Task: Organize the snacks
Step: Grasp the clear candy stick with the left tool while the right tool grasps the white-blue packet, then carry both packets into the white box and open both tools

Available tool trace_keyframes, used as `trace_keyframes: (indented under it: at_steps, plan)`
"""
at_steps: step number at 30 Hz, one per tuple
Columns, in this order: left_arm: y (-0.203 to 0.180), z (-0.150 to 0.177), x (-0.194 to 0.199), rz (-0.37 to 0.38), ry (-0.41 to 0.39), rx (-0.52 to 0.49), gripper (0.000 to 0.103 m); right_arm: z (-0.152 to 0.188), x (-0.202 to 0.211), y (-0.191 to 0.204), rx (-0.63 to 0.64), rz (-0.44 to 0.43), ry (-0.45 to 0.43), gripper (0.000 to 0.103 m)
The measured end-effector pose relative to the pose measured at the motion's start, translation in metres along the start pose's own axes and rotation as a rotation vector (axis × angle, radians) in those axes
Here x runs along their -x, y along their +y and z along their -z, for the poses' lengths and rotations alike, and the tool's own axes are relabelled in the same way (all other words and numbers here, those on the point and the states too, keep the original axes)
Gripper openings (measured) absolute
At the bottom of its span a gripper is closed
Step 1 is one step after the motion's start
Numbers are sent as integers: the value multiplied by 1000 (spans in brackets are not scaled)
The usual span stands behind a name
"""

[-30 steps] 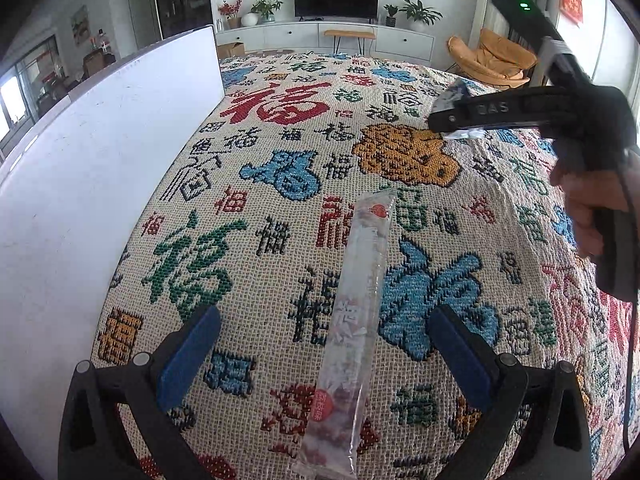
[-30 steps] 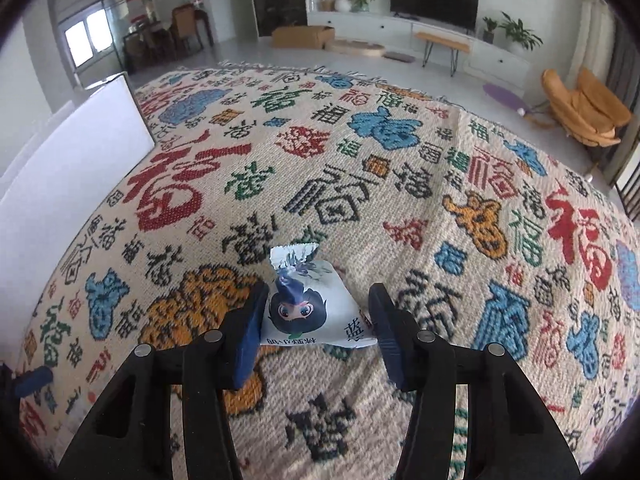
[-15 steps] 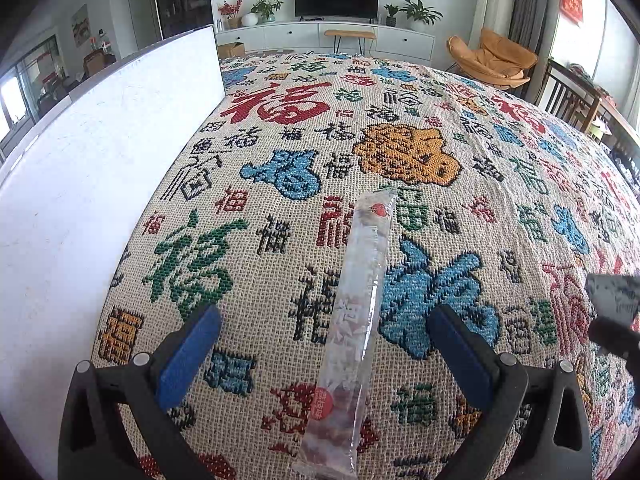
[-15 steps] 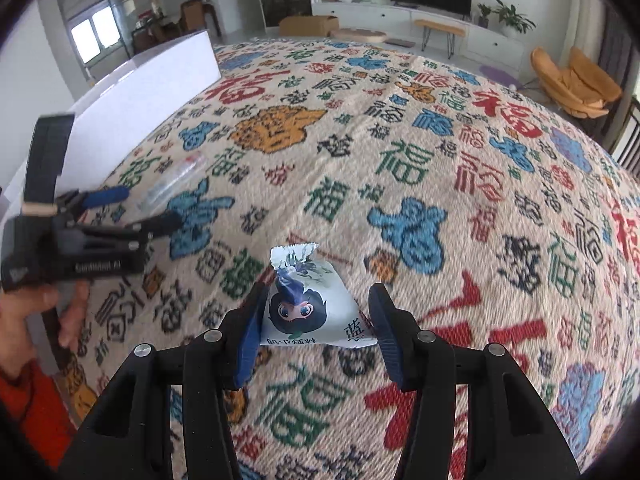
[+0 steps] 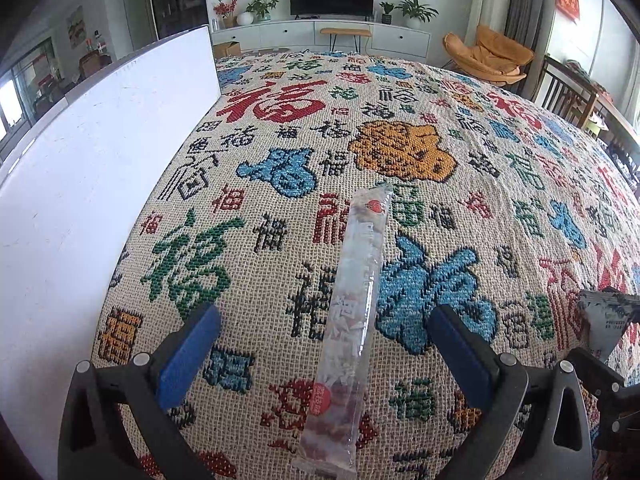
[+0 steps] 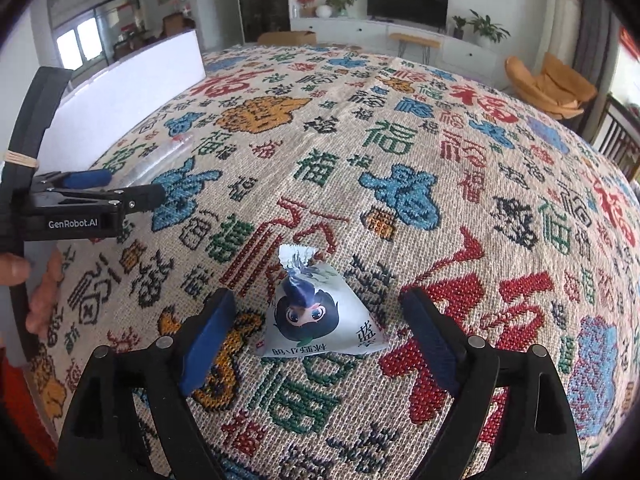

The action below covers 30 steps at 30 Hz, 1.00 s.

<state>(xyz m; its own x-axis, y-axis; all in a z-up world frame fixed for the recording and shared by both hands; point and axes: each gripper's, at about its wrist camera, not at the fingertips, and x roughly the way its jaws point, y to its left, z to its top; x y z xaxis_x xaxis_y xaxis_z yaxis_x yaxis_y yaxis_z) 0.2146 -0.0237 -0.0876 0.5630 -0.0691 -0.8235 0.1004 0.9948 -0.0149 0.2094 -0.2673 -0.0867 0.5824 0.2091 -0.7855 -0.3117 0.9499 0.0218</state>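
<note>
Left gripper [image 5: 324,348], left wrist view: its jaws are standing wide apart, with both blue pads clear of everything; it is holding nothing.
Long clear snack packet [image 5: 352,320], left wrist view: it is lying flat on the patterned cloth [image 5: 420,152], running lengthwise between the two open fingers and touching neither of them; its near end is reaching the bottom of the frame and its far end is pointing toward the orange motif.
White board [image 5: 92,184], left wrist view: it is standing upright along the cloth's left edge.
Pyramid snack packet [image 5: 604,320], left wrist view: it is showing at the right edge as a grey foil corner, just beyond the left gripper's right finger.
Right gripper [image 6: 320,340], right wrist view: its jaws are opening; the pyramid snack packet is sitting between the pads, and neither pad is pressing on it.
Pyramid snack packet [image 6: 320,316], right wrist view: it is resting on the cloth with its crimped tip up and its cartoon face toward the camera, with cloth showing on both sides.
Left gripper [image 6: 120,188], right wrist view: it is appearing at the left edge, seen from the side, with a person's hand [image 6: 36,288] wrapped around its handle.
Long clear snack packet [image 6: 160,156], right wrist view: it is lying just past the left gripper's tips, near the white board.
</note>
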Motion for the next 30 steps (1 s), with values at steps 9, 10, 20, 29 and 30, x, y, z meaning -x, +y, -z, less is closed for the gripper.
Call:
trace_keyframes:
  at_steps: [9,10,20,29,30]
  plan:
    - [19,8,26,82,23,75,18,-13,3,-1,-33,-15,86,42]
    - [27,11,31,122,31,131,18,-14,5,-1,-48,-28,93,42]
    - [84,13,163,301,-155,331,18,-79,76,62,-11,-247,-70,40]
    - [217,15,233,-16,-209,448,18,-182,105,234,154,-577,-131,40]
    - [229,20,231,-59,-194,457,18,-184,100,254,165,-611,-105,40]
